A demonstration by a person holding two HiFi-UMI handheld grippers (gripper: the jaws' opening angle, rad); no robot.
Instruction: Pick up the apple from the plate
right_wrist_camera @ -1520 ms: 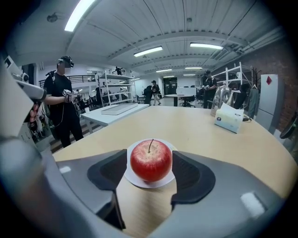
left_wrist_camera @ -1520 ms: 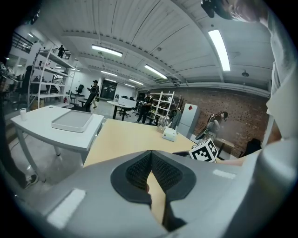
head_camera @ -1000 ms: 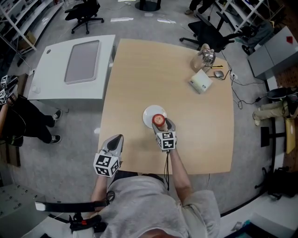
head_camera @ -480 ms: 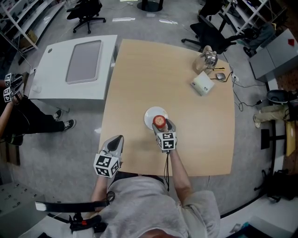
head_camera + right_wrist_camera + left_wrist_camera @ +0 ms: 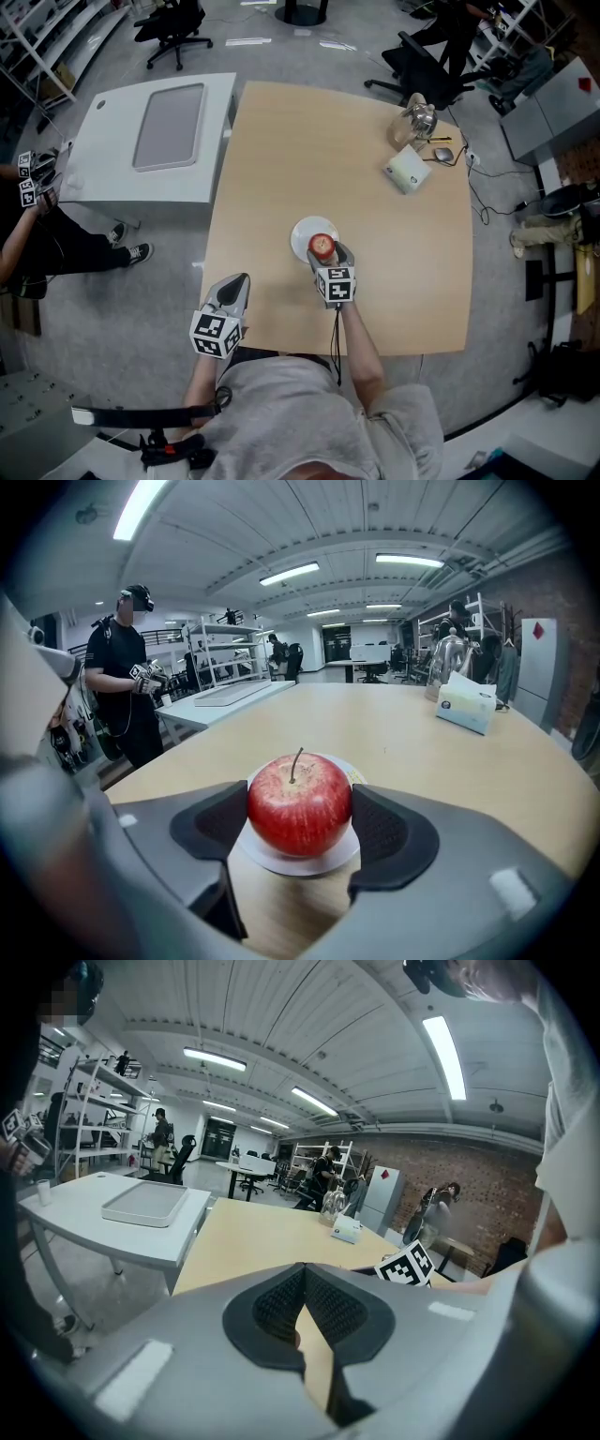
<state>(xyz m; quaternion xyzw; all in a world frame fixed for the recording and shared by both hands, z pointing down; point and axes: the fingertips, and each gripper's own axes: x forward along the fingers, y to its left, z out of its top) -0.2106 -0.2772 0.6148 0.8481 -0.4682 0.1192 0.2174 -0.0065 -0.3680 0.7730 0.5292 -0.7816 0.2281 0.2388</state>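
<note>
A large open-plan research lab is showing here. Long fluorescent strip lights [image 5: 289,573] are running across a white ribbed ceiling [image 5: 281,1016], and a red brick wall [image 5: 469,1162] is closing one side. White metal shelving racks [image 5: 220,639] are lining the edges, and black swivel office chairs [image 5: 173,26] are standing on the bare grey concrete floor [image 5: 141,272]. A broad pale wooden table [image 5: 328,150] is sitting beside a white work table [image 5: 122,159]. A person in dark clothes [image 5: 122,677] is wearing a black headset [image 5: 139,597] and holding square-marker devices [image 5: 145,675].
</note>
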